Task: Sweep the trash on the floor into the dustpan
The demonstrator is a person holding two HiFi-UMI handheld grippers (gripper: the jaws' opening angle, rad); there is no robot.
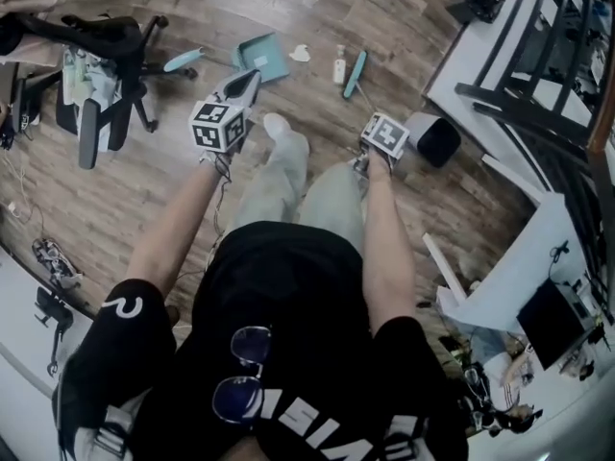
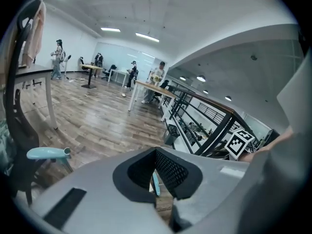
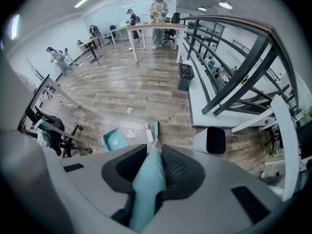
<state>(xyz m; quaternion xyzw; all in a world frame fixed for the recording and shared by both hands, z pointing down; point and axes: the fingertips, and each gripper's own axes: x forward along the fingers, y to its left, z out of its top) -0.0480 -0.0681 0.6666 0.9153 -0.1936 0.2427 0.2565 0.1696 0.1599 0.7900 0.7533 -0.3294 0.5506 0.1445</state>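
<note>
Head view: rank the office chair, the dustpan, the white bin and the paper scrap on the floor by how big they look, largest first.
1. office chair, clearly largest.
2. white bin and dustpan look about alike, so I won't rank them.
3. paper scrap, smallest.

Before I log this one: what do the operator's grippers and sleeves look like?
The left gripper and the right gripper both have light grey shells with black, cross-hatched jaw pads. Each carries a cube with black-and-white square markers. The person wears a black short-sleeved T-shirt with white print, so the forearms are uncovered.
</note>
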